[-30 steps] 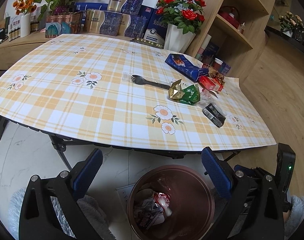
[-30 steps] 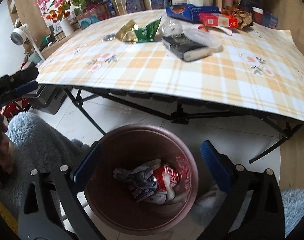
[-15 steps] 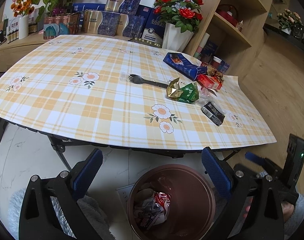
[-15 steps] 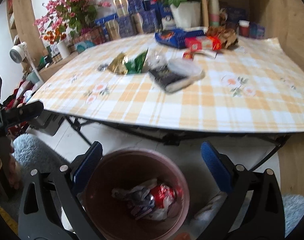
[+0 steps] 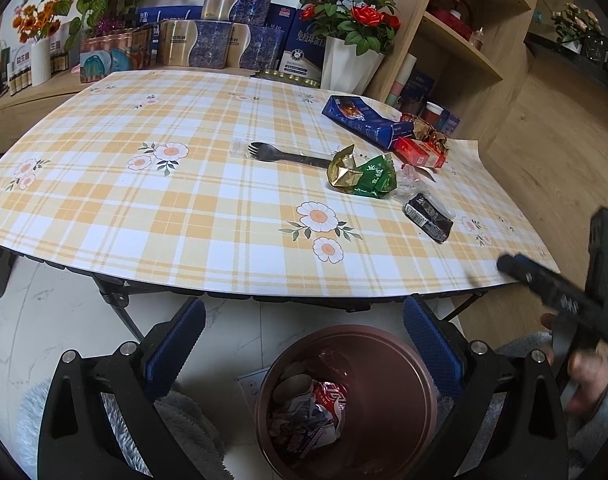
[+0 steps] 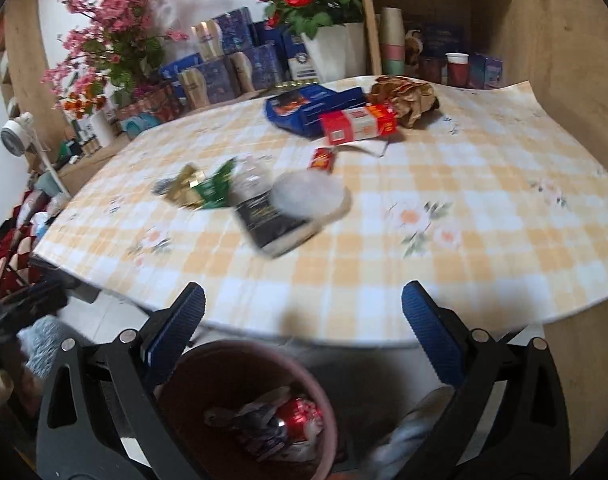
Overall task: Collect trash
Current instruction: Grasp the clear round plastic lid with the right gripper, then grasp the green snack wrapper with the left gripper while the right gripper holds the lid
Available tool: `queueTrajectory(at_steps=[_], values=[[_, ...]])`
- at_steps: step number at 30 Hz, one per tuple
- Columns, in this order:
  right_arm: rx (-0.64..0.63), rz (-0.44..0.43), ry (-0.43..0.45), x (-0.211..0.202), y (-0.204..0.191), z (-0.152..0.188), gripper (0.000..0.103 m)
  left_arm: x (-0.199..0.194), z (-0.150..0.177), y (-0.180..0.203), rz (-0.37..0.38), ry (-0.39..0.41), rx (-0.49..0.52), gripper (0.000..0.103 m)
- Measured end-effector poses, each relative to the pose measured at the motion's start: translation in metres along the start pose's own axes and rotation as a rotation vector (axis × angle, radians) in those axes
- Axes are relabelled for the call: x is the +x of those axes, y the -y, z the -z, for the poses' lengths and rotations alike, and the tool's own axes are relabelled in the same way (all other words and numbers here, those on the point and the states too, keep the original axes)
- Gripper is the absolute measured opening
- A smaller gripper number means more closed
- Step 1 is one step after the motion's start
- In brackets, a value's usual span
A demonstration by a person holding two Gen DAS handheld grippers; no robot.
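Since the earlier frame, the right hand-held gripper (image 6: 303,316) has risen from over the bin toward the surface (image 5: 104,200); the left hand-held gripper (image 5: 304,332) has barely shifted. Both are released, jaws wide apart, holding nothing.

Layout, left to right in the left wrist view:
- Black spork (image 5: 288,154), lying flat near mid-surface.
- Crumpled gold-and-green wrapper (image 5: 362,176), touching the spork's handle end.
- Blue box (image 5: 360,120), farther back, with a red carton (image 5: 420,153) just beside it.
- Black packet (image 5: 428,216), nearest the front edge, with clear film beside it.
- Bin (image 5: 384,360) on the floor below the front edge, already holding crumpled trash.

Step in hand, as judged: reach for the next piece with the right hand-held gripper. The black packet (image 6: 272,220) lies closest to it.

Procedure:
1. Keep the jaws fully spread on approach.
2. Lower one finger to each long side of the packet.
3. The right wrist view is motion-blurred; slow down before contact.
4. Avoid catching the cloth or the clear film
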State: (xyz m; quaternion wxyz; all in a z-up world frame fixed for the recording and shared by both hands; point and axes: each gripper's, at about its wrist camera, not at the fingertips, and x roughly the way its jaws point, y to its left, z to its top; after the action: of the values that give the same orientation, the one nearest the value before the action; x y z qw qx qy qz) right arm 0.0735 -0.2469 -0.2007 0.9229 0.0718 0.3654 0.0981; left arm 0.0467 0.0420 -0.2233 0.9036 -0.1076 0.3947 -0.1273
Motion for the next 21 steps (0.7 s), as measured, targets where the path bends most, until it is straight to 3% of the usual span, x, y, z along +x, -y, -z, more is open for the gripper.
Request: queueTrajectory(at_steps=[8,15,21], values=[[-0.019,-0.015,-0.057,0.059,0.013,-0.043,0.097,0.012,-0.008,-0.004,0.028,-0.006,-0.062,0.097],[-0.015,-0.058,-0.087,0.096,0.009,-0.058,0.096,0.024,-0.011,-0.004,0.038,-0.034,-0.079,0.097],[-0.040,-0.029,-0.071,0.109,0.005,-0.064,0.068,0.028,-0.011,-0.008,0.030,-0.052,-0.090,0.097]])
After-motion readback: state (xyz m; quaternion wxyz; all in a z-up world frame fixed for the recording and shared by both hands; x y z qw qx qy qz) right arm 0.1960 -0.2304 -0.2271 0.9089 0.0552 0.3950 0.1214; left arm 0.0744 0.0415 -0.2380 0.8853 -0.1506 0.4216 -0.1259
